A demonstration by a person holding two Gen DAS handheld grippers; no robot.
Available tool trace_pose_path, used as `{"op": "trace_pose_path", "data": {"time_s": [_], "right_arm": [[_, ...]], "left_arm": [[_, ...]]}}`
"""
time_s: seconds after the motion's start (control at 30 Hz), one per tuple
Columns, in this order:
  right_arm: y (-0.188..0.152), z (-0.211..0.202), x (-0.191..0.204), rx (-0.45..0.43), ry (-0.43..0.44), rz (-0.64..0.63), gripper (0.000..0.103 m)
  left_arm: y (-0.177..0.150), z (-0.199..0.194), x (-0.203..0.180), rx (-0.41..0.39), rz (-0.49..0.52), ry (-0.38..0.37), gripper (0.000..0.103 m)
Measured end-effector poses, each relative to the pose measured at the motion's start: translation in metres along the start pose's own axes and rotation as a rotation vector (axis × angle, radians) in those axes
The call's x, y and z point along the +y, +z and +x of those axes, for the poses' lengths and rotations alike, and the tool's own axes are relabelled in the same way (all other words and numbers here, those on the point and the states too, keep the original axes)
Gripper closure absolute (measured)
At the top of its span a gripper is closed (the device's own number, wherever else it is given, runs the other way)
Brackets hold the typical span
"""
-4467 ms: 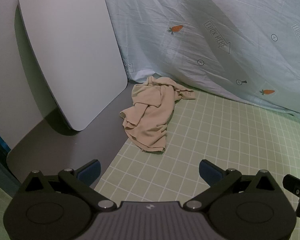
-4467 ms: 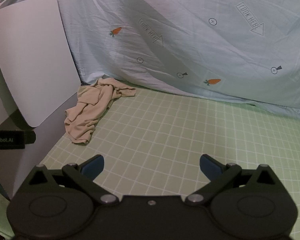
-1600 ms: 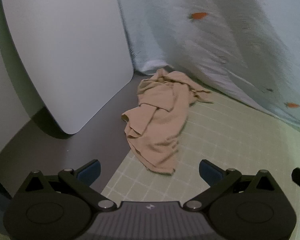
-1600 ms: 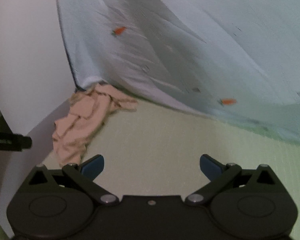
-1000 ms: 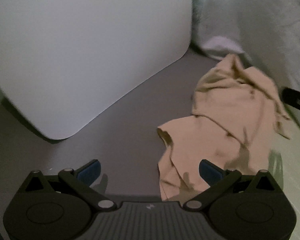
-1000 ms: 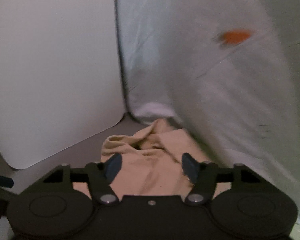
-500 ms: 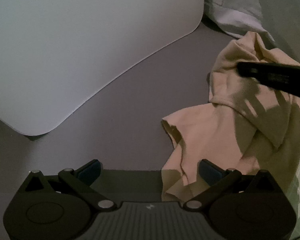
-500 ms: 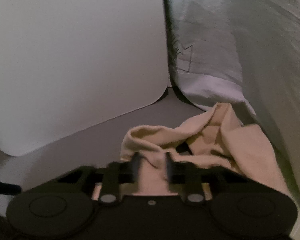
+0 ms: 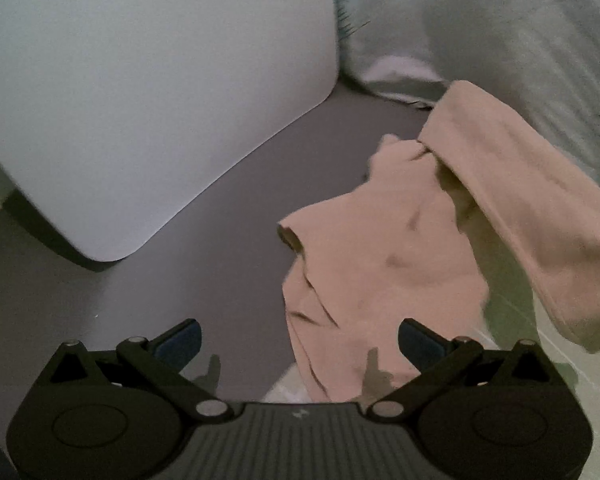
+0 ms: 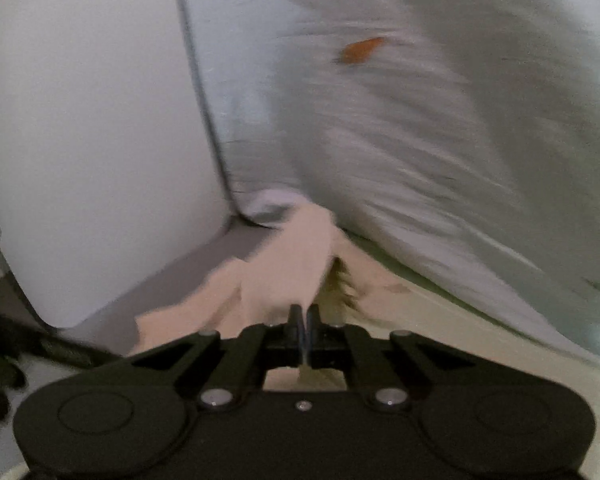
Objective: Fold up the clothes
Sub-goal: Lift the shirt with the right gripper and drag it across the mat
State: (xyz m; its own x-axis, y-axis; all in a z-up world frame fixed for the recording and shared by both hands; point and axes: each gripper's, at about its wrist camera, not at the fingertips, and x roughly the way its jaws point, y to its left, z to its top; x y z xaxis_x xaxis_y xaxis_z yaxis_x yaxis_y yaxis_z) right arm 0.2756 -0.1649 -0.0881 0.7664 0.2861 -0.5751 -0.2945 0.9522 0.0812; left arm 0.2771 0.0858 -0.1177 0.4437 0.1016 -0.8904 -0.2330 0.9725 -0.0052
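Hovering wide open, the left tongs [image 9: 298, 338] hold nothing over the near end of one crumpled beige garment [image 9: 380, 264], which lies on the grey surface [image 9: 204, 248] beside one white board [image 9: 140, 92]. Right tongs [image 10: 303, 320] pinch its lifted far part; spreading it flat likely comes next.

The beige garment [image 9: 384, 264] in front of me is soft matt knit cloth, limp and creased. My left claw [image 9: 298, 338] is matt black plastic with dull blue pads and small bright metal pins. The white board [image 9: 140, 92] looks smooth and matt; the pale sheet [image 10: 420, 140] is thin printed cloth.
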Motion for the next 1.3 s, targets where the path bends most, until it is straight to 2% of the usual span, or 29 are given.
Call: {"op": "trace_pose_path", "data": {"time_s": [0.3,0.5,0.67,0.83,1.03,1.2,1.3], "right_arm": [[-0.102,-0.133,-0.060,0.016,-0.286,0.178,0.101],[-0.162,-0.196,-0.106,0.046,-0.433,0.289,0.101],[-0.200,-0.238,-0.141,0.075,-0.481,0.315,0.101],[-0.226,-0.268,-0.171,0.102,-0.471,0.292,0.101],[-0.257,-0.302,-0.225,0.128,-0.501,0.252,0.102],[-0.275,-0.328,-0.285,0.144,-0.598,0.220,0.102],[-0.281,-0.342,-0.334,0.150,-0.661,0.259,0.102]], "left_arm": [[-0.072,-0.096,-0.039,-0.086,0.105,-0.076,0.000],[-0.130,-0.137,-0.072,-0.082,0.130,-0.066,0.000],[-0.173,-0.174,-0.108,-0.090,0.156,-0.059,0.000],[-0.211,-0.207,-0.144,-0.092,0.147,-0.042,0.000],[-0.245,-0.225,-0.178,-0.090,0.127,-0.025,0.000],[-0.269,-0.235,-0.200,-0.093,0.117,-0.014,0.000],[-0.283,-0.242,-0.214,-0.094,0.111,-0.008,0.000]]}}
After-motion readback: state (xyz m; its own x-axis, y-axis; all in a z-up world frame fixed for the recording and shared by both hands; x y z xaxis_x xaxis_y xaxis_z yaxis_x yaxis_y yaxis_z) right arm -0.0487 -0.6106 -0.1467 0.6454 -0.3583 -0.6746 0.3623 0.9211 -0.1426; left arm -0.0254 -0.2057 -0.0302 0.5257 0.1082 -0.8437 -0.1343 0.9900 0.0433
